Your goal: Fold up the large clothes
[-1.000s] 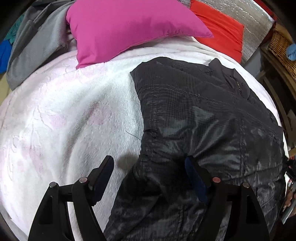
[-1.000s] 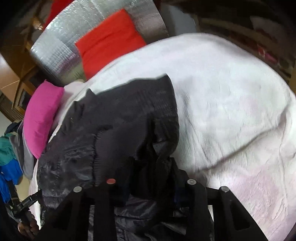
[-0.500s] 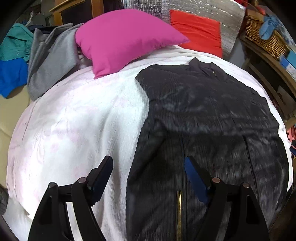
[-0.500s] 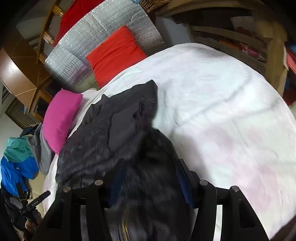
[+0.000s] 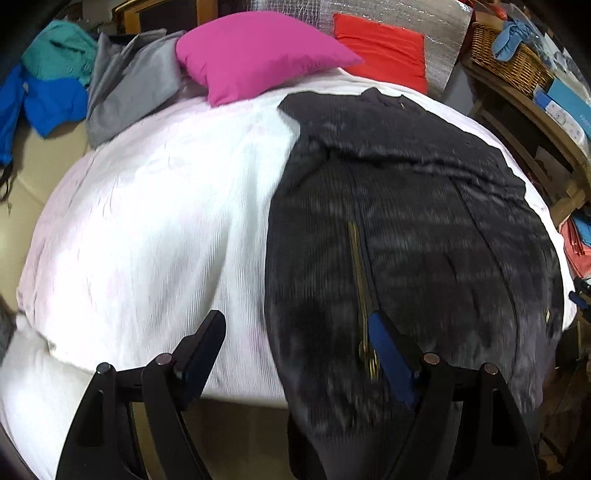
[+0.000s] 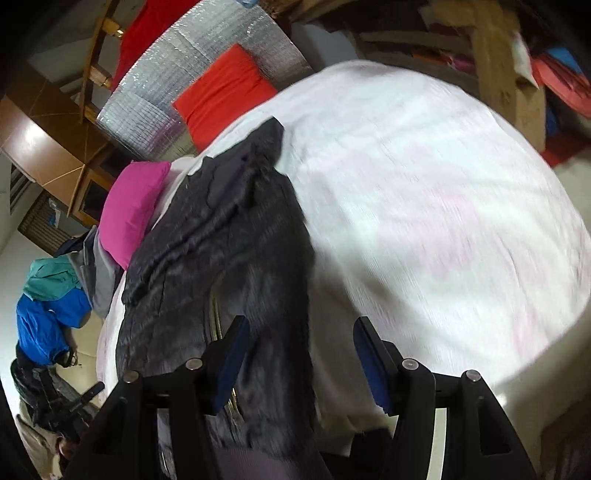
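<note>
Nearest, the left gripper [image 5: 295, 354] and right gripper [image 6: 301, 354] hang with jaws apart, the right's having just been opening, gripping nothing. Beyond, toward twelve o'clock, the black jacket [image 5: 406, 221] lies spread on the white bedspread [image 5: 166, 221]. Likely between folds; next, grasp an edge.

A black quilted jacket [image 5: 406, 229] with a gold zipper [image 5: 360, 288] lies on a white bedspread [image 5: 159, 229] tinged faint pink. Behind sit a magenta pillow [image 5: 255, 51], a red cushion [image 5: 380, 55] and silver foil padding [image 5: 424, 18].
</note>
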The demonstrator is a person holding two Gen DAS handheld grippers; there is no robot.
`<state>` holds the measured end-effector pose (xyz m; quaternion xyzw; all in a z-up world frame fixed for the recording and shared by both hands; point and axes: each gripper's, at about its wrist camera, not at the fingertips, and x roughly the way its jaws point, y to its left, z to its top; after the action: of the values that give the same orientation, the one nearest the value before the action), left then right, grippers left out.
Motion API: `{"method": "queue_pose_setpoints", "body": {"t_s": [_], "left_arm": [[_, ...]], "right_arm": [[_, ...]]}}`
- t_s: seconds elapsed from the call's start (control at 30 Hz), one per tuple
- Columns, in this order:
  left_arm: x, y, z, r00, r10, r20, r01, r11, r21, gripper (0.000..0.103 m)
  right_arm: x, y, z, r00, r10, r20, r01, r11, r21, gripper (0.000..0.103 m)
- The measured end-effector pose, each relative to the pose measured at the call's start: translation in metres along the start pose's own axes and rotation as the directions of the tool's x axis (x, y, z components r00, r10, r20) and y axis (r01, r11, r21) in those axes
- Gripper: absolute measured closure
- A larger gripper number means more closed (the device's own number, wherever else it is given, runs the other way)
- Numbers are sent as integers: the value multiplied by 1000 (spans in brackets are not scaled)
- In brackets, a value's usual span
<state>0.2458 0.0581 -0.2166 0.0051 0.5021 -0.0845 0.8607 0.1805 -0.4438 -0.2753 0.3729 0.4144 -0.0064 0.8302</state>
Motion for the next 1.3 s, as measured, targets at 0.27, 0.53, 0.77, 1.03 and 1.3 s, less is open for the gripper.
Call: {"method": "queue_pose_setpoints", "body": {"t_s": [0.27, 0.53, 0.77, 1.03, 1.3], "left_arm": [[5, 8, -47, 996, -62, -61, 58, 996, -73, 23], [5, 11, -65, 992, -113, -63, 106, 989, -107, 23], [20, 17, -71, 972, -210, -103, 193, 969, -154, 23], [27, 19, -73, 959, -271, -80, 253, 950, -183, 38], [44, 24, -75, 933, -330, -145, 286, 923, -259, 29]], "right_arm": [[9, -15, -39, 996, 13, -91, -11, 1000, 23, 38], [26, -9, -58, 987, 29, -157, -29, 1000, 4, 37], [46, -11, -70, 976, 52, -213, -50, 999, 19, 35], [39, 9, -75, 971, 103, -215, -122, 990, -75, 60], [46, -9, -75, 967, 88, -238, -91, 996, -3, 35]]}}
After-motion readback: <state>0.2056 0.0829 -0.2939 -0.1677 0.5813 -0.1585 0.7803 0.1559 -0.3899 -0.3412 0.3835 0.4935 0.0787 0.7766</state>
